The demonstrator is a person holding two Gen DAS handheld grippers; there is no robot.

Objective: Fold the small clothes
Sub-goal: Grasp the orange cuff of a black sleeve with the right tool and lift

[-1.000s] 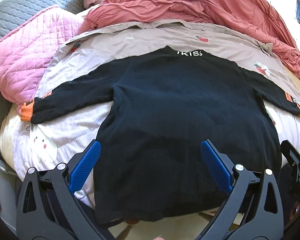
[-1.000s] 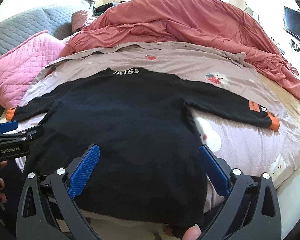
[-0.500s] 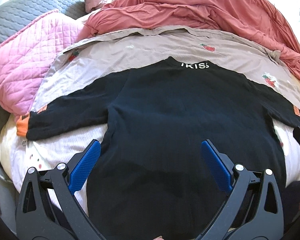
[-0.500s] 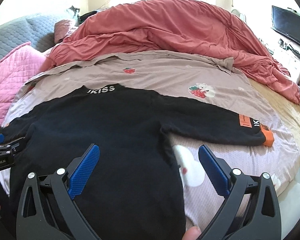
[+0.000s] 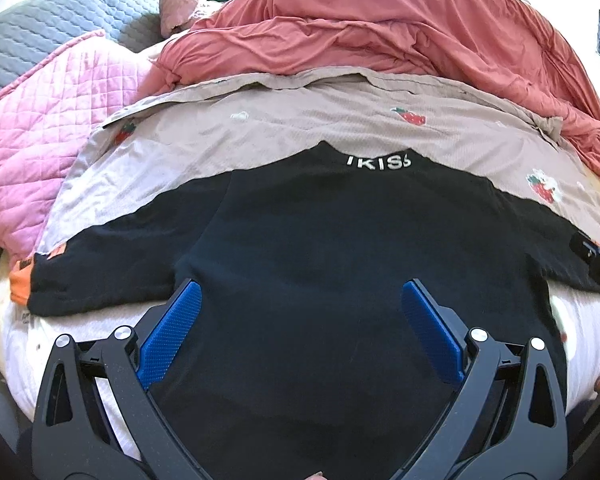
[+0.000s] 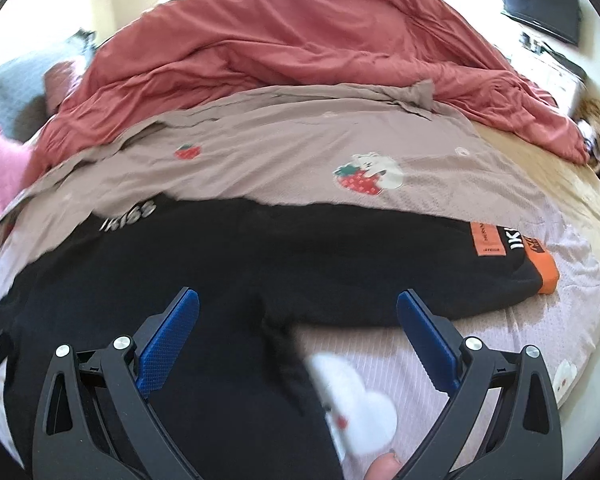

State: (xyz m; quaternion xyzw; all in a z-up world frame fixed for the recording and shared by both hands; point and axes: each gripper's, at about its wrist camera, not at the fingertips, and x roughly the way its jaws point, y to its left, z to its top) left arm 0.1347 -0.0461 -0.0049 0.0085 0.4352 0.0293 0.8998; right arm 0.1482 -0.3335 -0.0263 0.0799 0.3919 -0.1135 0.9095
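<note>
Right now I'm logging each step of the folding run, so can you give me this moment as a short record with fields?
garment: black sweater, spread flat, unfolded
sleeves: both out sideways, orange cuff at the right end
surface: beige strawberry-print sheet
behind: red duvet, pink quilt
left gripper: open, over the sweater's body, holding nothing
right gripper: open, near the right armpit, holding nothing
</note>
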